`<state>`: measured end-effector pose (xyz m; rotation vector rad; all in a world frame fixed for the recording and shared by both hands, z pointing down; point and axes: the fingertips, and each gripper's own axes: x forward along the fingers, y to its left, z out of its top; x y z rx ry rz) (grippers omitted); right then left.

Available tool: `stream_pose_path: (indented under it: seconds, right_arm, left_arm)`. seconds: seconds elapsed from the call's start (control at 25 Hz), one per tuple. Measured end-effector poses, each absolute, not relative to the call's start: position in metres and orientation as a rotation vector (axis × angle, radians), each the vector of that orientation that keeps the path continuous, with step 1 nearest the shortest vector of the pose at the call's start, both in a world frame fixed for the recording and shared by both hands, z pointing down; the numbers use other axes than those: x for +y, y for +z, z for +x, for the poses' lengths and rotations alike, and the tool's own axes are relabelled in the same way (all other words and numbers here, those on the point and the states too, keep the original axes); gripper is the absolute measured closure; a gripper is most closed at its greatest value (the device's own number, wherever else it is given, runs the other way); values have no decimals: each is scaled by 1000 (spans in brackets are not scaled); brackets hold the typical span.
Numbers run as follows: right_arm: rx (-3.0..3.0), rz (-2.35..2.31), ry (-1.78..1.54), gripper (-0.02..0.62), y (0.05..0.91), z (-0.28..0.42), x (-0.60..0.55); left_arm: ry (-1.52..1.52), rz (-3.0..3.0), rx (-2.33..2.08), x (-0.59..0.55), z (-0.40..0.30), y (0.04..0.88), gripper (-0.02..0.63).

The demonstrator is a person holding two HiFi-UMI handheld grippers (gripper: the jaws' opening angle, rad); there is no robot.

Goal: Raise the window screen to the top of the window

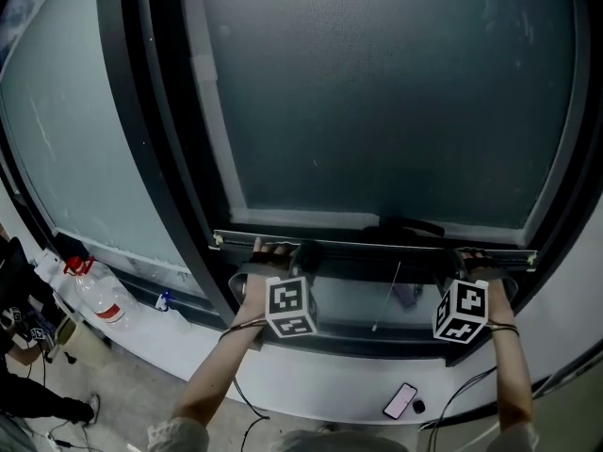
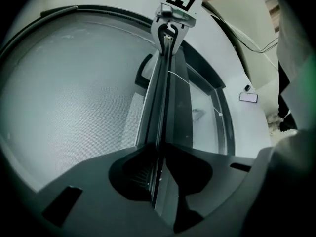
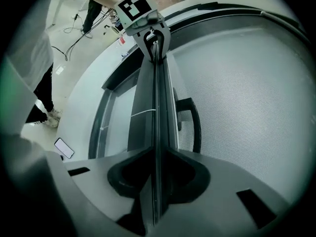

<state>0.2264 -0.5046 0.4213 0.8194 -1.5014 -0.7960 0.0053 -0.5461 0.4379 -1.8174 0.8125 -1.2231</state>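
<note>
- The window screen [image 1: 377, 92], a fine grey mesh, covers most of the window inside a dark window frame [image 1: 151, 158].
- Its bottom bar [image 1: 377, 245] lies level and low on the window, a short way above the lower edge of the frame. A strip of bare glass shows beneath it.
- A black handle [image 1: 410, 224] sits on the bar near its middle, between the two grippers.
- The left gripper [image 2: 159, 148] is at the bar's left end. The bar's thin edge runs straight between its jaws, and both jaw tips seem to press on it, though the dark close-up view leaves the contact a little unsure.
- The right gripper [image 3: 155, 151] is near the bar's right end, and its jaws are closed onto the same thin edge from both sides.
- Each gripper view looks along the bar to the other gripper at the far end, with its marker cube uppermost.
- In the head view both forearms reach up to the bar, well apart, and the two marker cubes hang just below it.
- A phone [image 1: 400, 400] lies on the pale ledge below the window, nearer the right gripper.
- A clear bottle [image 1: 94, 290] with a red cap stands at the lower left, beside the frame.
</note>
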Motion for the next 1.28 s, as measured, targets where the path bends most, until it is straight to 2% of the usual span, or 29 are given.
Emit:
stream_pose_path:
  seconds: [0.28,0.52,0.96,1.28]
  right_arm:
    - [-1470,781,-760,523,429,227,-508]
    - [-1482,754,-708,571,428,227,-509]
    - [-1424,634,-617,577,432,224,-504]
    - [-1488,716,-641,575,402,227,-505]
  left_arm:
    - [-1252,-1869,783,-546,5,440,529]
    - [-1330,-1901,737,-547,7,441,548]
    - [-1446,-1891,664,-545,7,444,575]
    - [-1336,-1877,733,-547,6,413,580]
